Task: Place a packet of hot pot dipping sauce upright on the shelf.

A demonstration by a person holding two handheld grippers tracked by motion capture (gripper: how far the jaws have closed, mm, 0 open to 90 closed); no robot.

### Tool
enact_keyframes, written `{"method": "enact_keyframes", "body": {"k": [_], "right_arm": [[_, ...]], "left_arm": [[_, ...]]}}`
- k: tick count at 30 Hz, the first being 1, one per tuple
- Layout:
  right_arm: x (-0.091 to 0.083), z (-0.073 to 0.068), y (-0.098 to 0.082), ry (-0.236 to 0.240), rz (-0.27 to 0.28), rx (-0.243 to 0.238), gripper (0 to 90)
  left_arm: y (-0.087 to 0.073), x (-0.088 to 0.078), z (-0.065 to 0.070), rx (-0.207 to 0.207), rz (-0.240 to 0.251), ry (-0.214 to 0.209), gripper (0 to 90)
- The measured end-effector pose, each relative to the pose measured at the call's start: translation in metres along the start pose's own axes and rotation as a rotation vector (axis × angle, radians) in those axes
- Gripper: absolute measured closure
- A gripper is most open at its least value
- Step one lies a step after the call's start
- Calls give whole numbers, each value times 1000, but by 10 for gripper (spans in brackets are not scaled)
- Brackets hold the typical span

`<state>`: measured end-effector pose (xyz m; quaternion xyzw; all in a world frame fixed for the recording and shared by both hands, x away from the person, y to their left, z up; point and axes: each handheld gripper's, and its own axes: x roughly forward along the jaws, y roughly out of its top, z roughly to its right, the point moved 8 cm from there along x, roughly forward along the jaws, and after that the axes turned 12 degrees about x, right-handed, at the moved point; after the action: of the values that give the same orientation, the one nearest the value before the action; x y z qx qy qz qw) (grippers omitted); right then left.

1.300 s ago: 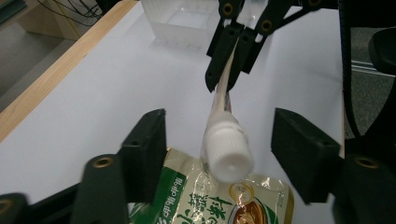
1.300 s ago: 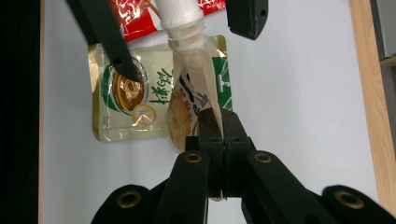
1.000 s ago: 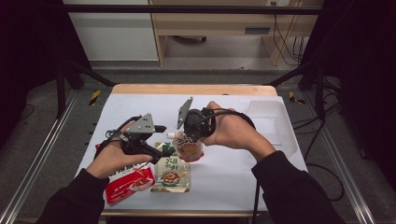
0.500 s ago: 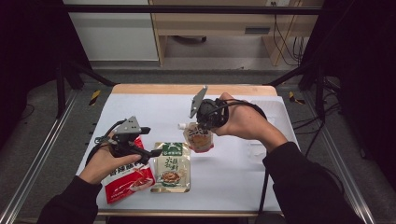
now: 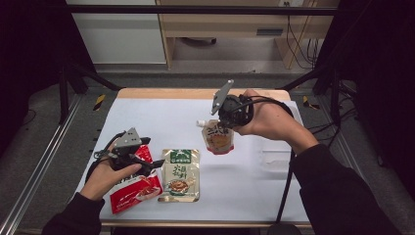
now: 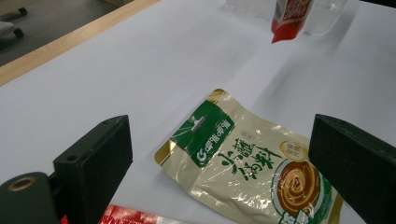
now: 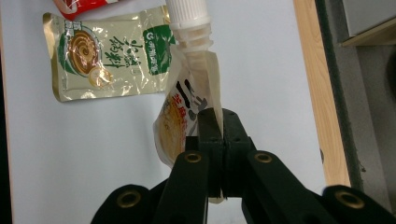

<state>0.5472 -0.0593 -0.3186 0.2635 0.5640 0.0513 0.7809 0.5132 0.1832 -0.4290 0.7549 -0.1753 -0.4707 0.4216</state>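
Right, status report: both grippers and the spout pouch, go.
Left gripper open, jaws just widened, nothing between them, above the green-and-gold sachet. Right gripper shut on the spout pouch, lifted off the table. Red packet under the left hand; path clear.

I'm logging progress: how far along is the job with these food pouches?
Done: the spouted pouch is lifted off the table. In hand: the right gripper pinches its top edge with shut fingers. Left: the green-gold packet and red packet lie flat by the open left gripper.
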Motion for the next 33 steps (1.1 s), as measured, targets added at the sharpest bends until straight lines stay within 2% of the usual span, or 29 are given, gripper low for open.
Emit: {"method": "enact_keyframes", "body": {"k": [1,8,10,11,13,17,19,25,33], "right_arm": [[-3,2,-2,-3,3,4,896],[-14,8,-7,-22,13,11,896],[-17,11,-9,-24,16,11,896],[-20,15,-11,-26,22,18,896],[-22,16,-12,-26,21,21,896],[-30,22,-17,-32,29,39,896],[-32,28,-20,-46,32,57,896],[-42,39,-30,-75,51,109,896],[-62,52,-50,-112,95,161,896]], "left_arm": [[-6,0,-1,-5,-1,23,62],[-25,-4,-9,-29,8,81,60],[-31,-7,-14,-37,12,110,60],[-38,-10,-20,-49,18,138,60],[-42,-12,-23,-54,20,155,60],[-55,-20,-35,-91,37,235,63],[-59,-23,-37,-109,50,247,65],[-74,-29,-32,-120,31,282,65],[-76,-31,-21,-80,24,285,63]]}}
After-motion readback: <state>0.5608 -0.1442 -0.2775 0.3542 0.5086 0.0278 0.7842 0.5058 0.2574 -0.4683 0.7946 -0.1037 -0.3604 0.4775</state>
